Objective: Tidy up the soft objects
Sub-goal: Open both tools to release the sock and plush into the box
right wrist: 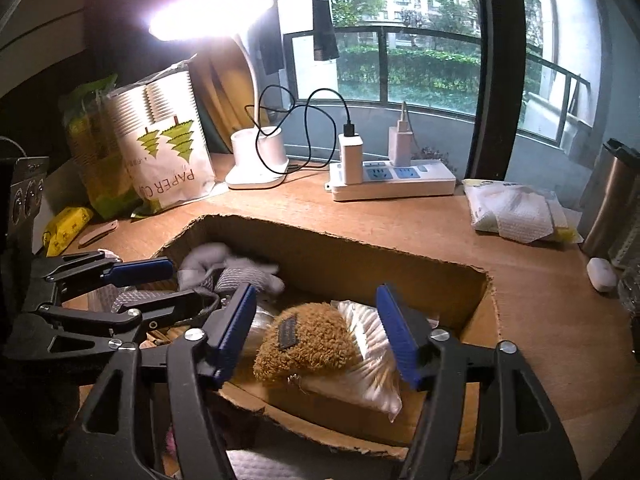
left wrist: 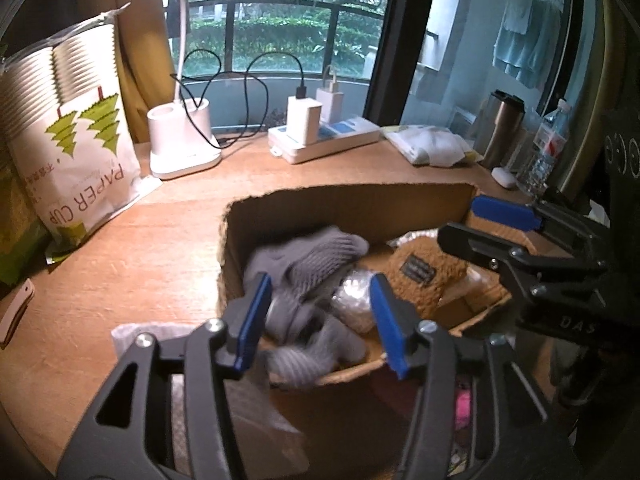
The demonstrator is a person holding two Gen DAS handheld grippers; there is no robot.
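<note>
Wooden bench [right wrist: 532, 304] by window; cardboard box [right wrist: 360, 252] holds grey gloves [left wrist: 308, 256] and brown fuzzy pouch [right wrist: 308, 340]. Left tongs [left wrist: 320, 320] and right tongs [right wrist: 320, 332] both apart, gripping nothing, above box.

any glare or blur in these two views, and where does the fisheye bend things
Right wrist view: the lit white desk lamp head blows out to pure white, haloing the area round it. Left wrist view: the grey knitted gloves in the brown cardboard box look smeared. Both views: window railings bow and corners go dark.
</note>
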